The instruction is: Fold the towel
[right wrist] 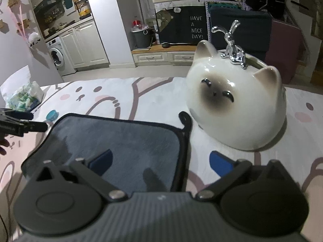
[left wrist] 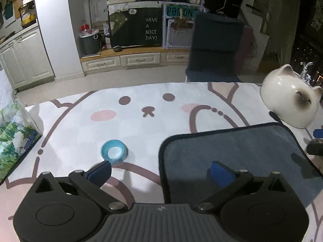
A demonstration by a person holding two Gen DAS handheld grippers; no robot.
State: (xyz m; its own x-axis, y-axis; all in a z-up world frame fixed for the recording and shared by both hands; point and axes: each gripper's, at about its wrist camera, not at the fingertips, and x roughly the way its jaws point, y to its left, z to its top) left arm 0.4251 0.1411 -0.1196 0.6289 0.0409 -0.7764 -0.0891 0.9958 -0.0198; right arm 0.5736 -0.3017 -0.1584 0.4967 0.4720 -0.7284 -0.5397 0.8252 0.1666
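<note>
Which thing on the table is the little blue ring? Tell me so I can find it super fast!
Start at the big bunny-face tablecloth. Between the green flowery tissue pack on one side and the grey towel on the other sits the small blue tape roll, below the bunny's nose. It is the only round, bright blue ring with a hole in the middle.

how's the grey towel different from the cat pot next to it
The grey towel lies flat and soft with a dark trim; the cat pot stands tall, hard and glossy. The towel is plain grey, the pot cream with a dark face. Both rest on the cartoon tablecloth.
</note>
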